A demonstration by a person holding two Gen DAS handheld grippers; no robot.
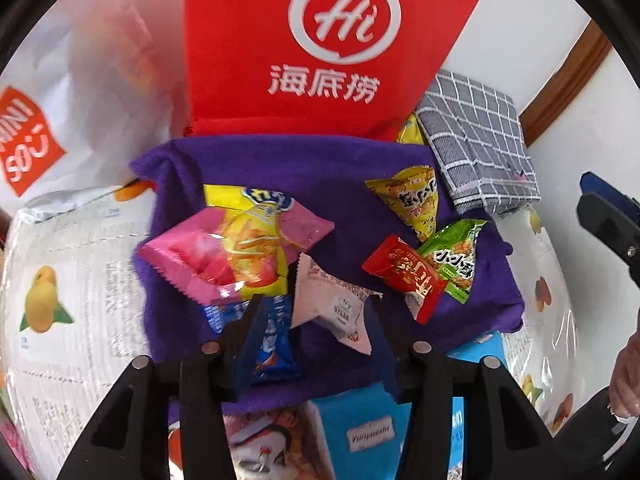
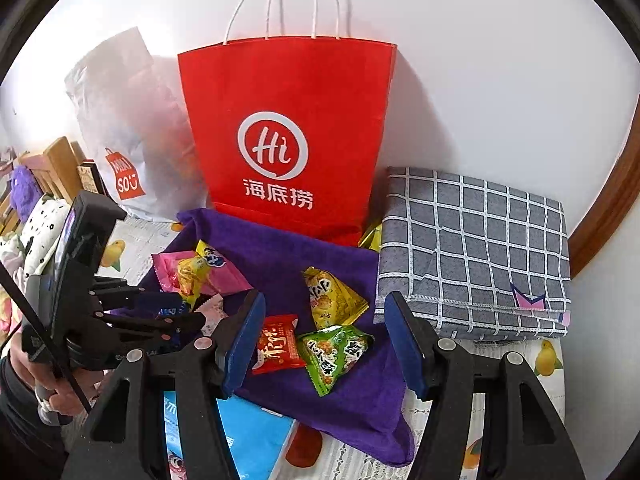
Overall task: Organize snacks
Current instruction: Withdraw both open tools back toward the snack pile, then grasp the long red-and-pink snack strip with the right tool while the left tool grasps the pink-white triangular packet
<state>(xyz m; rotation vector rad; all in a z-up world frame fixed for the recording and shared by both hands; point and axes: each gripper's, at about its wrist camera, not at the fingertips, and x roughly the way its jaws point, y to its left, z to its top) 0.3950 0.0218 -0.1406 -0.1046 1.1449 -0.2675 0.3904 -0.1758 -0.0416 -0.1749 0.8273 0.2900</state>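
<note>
Snacks lie scattered on the purple towel (image 2: 280, 264) as the left gripper (image 1: 312, 320) hangs open over the blue packet (image 1: 268, 344) and white packet (image 1: 332, 312), the right gripper (image 2: 324, 344) empty above; closing now risks pinching both.

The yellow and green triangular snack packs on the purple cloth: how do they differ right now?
Colour: the yellow pack is yellow, the green pack bright green. Place: the yellow pack lies farther back on the purple cloth, nearer the red bag; the green pack lies nearer the camera, beside the red packet. Both are pyramid-shaped pouches with dark lettering, resting on the cloth, neither gripped.
</note>
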